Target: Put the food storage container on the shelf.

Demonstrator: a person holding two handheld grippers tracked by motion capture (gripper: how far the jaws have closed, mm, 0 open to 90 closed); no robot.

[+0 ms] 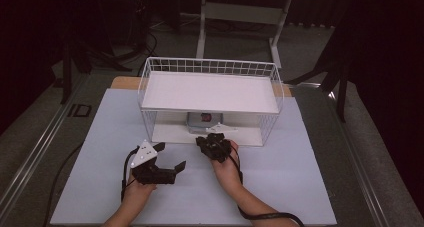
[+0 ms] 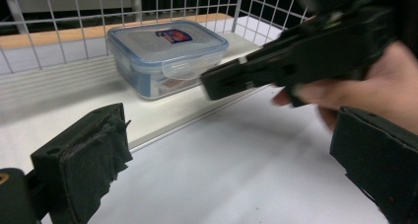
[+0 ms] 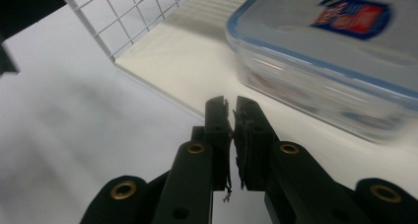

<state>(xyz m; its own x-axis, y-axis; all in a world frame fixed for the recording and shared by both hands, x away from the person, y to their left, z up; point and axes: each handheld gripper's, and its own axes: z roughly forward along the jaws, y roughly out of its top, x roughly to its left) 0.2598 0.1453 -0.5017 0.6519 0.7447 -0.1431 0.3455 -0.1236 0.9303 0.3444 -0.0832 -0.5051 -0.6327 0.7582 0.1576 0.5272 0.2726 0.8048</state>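
Observation:
A clear plastic box with a blue-rimmed lid and a red label (image 1: 205,120) (image 2: 167,54) (image 3: 335,51) stands on the white lower board (image 1: 170,133) of a white wire rack (image 1: 210,67). My right gripper (image 1: 213,136) (image 3: 231,103) points at the box from the board's front edge. Its jaws are shut with only a thin slit and nothing between them. In the left gripper view the right gripper (image 2: 212,83) reaches toward the box's near corner. My left gripper (image 1: 171,156) (image 2: 231,145) rests low over the table to the left, jaws wide open and empty.
The rack's upper shelf (image 1: 210,92) is a bare white board that roofs over the box. A pale mat (image 1: 300,177) covers the table. Cables trail from both grippers toward the near edge. Dark floor and stand legs lie beyond.

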